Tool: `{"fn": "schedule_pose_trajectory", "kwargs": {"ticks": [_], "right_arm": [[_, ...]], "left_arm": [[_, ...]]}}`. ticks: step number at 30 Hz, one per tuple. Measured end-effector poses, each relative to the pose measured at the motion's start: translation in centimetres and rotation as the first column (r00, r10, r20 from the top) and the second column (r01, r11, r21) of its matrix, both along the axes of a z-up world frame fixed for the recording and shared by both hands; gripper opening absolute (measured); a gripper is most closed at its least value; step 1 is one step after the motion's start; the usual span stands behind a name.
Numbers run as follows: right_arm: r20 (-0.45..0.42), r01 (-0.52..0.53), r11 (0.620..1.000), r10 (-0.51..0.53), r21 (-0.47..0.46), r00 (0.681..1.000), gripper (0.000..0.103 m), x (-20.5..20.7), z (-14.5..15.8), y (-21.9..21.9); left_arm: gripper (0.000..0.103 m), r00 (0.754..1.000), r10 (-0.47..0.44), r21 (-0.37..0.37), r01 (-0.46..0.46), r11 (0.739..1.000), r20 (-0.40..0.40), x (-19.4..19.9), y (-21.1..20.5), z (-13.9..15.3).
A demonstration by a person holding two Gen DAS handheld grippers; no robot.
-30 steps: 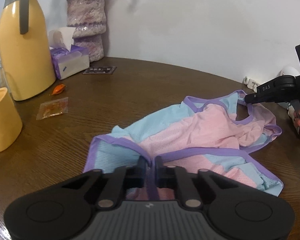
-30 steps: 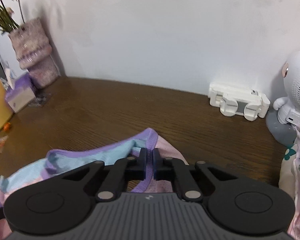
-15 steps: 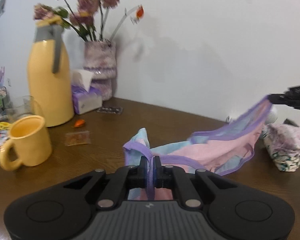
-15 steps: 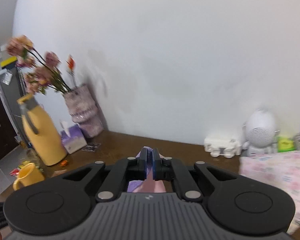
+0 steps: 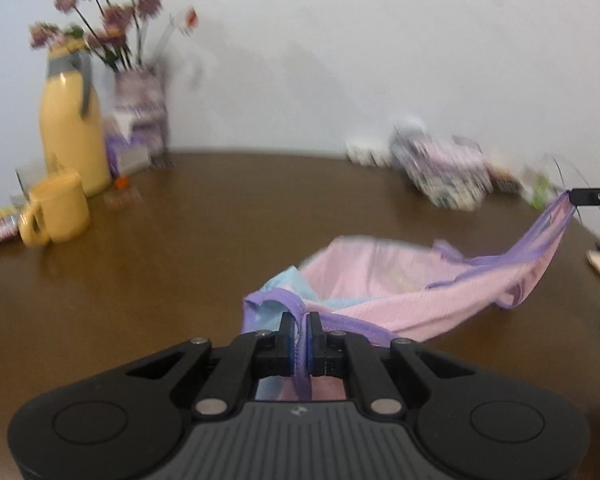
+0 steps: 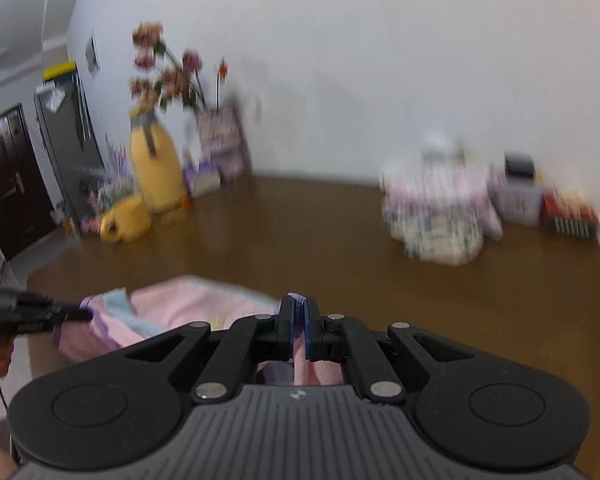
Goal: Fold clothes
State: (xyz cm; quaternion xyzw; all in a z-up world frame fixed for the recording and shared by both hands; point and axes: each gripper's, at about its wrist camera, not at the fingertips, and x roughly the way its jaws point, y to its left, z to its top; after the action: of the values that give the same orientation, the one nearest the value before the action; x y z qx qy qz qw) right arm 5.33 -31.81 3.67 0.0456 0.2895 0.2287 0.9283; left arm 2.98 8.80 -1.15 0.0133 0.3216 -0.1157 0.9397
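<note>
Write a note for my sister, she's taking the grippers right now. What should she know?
Left hand-held gripper: shut on the purple trim of the pink and blue garment.
Right hand-held gripper: shut on another purple edge of the same garment.
The garment hangs stretched between the two above the brown table, sagging in the middle.
Done: picked up and spread out.
Left: no fold shows yet. Probably lay it flat on the table, then fold it.
</note>
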Motion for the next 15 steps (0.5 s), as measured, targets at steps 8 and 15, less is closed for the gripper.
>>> {"fn": "schedule_pose_trajectory", "kwargs": {"ticks": [8, 15], "right_arm": [[-0.099, 0.034, 0.999, -0.035, -0.011, 0.995, 0.005, -4.2, -4.9, -1.0], [-0.107, 0.084, 0.996, -0.087, -0.033, 0.99, 0.015, -4.9, -5.9, -1.9]], "left_arm": [[0.024, 0.996, 0.006, 0.02, -0.004, 1.0, -0.092, -2.7, -1.6, -2.3], [0.077, 0.999, 0.02, -0.002, -0.02, 1.0, -0.031, -3.4, -0.4, -0.3]]}}
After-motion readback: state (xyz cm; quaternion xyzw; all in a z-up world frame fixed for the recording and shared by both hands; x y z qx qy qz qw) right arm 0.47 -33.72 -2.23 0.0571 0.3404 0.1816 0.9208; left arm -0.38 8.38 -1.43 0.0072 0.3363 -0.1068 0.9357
